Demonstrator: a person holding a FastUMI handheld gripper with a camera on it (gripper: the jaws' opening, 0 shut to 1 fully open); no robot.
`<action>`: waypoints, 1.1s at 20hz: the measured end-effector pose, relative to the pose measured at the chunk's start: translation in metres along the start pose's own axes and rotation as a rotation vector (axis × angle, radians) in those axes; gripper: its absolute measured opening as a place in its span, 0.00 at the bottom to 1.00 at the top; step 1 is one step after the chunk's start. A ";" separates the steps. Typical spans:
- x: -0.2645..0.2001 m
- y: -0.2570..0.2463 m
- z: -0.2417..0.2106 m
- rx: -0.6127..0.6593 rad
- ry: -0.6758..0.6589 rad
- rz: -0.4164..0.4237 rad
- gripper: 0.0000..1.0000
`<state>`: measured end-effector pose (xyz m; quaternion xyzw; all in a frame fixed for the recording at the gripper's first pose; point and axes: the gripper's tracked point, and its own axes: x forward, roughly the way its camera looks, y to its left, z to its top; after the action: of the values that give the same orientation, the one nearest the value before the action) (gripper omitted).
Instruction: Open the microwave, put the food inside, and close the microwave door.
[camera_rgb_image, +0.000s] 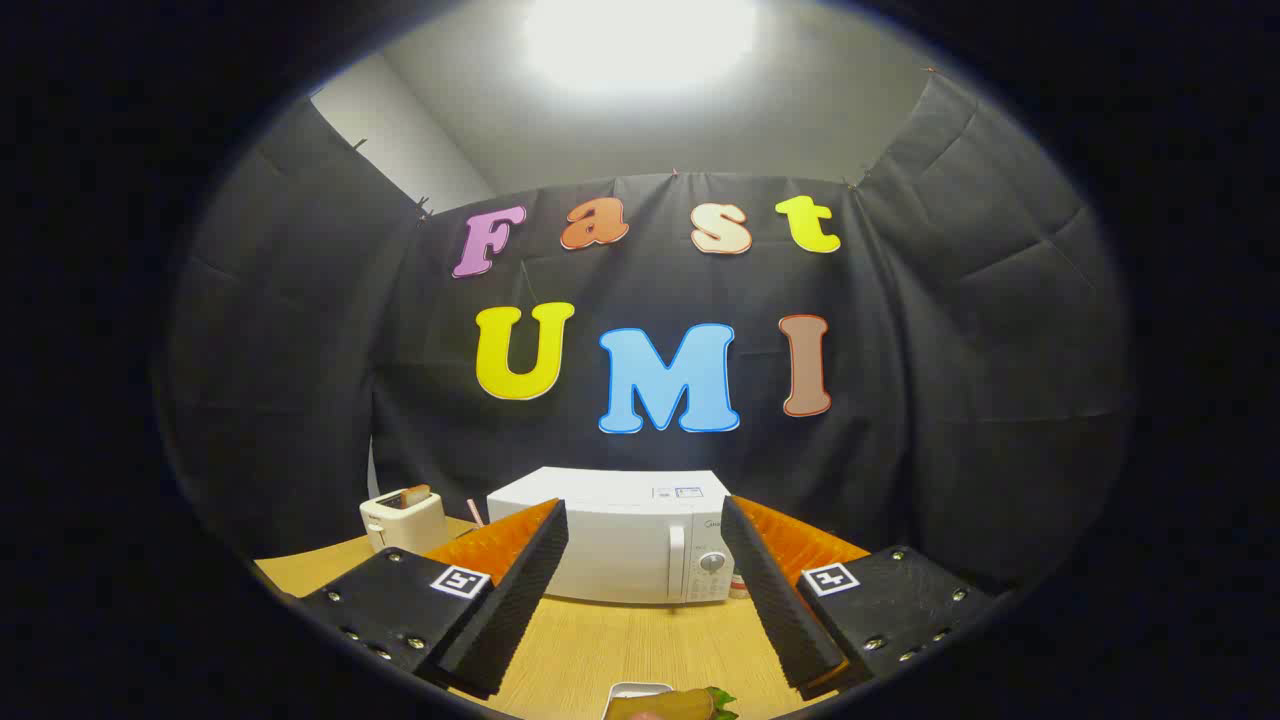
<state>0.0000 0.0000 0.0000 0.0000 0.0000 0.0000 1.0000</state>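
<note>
A white microwave (625, 540) stands on the wooden table (600, 650), well beyond my fingers, with its door shut. A handle and a round dial sit on its right side. My gripper (645, 530) is open, its two fingers spread wide with nothing between them, framing the microwave. Close below the fingers lies the food (675, 705), a sandwich-like item with green leaf on a white plate (635, 692); it is partly cut off from sight.
A white toaster (402, 520) with a slice of bread in it stands to the left of the microwave. A thin pink stick (473, 512) shows between them. Black cloth walls close the booth behind and at both sides.
</note>
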 end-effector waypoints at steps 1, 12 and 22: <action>-0.001 -0.001 0.001 -0.004 -0.003 -0.003 0.98; 0.004 -0.001 -0.010 -0.005 0.017 -0.004 0.98; 0.043 -0.012 -0.028 -0.004 0.052 -0.008 0.98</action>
<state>0.0432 -0.0120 -0.0279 -0.0022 0.0260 -0.0038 0.9997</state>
